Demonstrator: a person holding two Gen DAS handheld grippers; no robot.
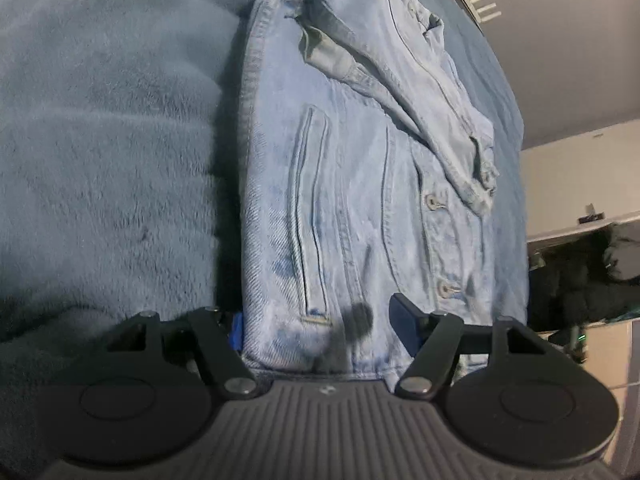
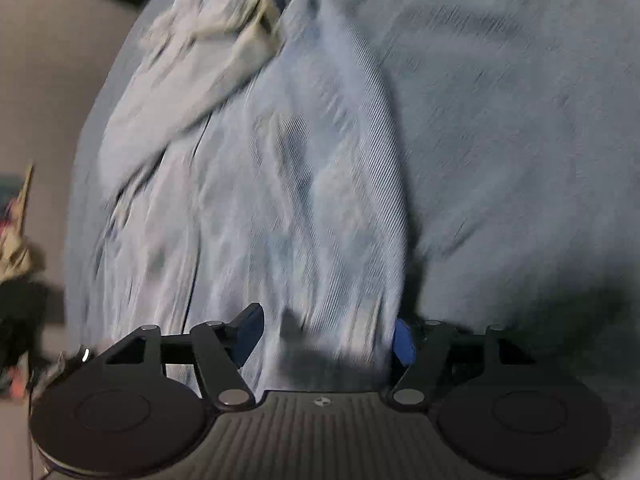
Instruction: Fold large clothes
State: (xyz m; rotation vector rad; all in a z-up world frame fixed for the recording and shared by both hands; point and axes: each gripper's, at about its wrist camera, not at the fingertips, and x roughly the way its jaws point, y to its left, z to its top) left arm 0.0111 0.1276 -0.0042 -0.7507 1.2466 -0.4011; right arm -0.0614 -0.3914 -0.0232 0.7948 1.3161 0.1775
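Note:
A light blue denim jacket [image 1: 352,184] lies partly folded on a blue plush blanket [image 1: 108,128], a sleeve laid across its front. My left gripper [image 1: 320,332] is open, its blue pads straddling the jacket's near hem, one pad at the left edge, one on top near the button placket. In the right wrist view the same jacket [image 2: 280,184] is blurred by motion. My right gripper [image 2: 326,338] is open over the jacket's near edge, the right pad at the fabric's right side.
The blanket [image 2: 520,120] covers the whole bed. Beyond the bed's right edge stand a pale cabinet [image 1: 576,176] and dark items [image 1: 580,280]. Floor and clutter [image 2: 16,240] lie left of the bed in the right wrist view.

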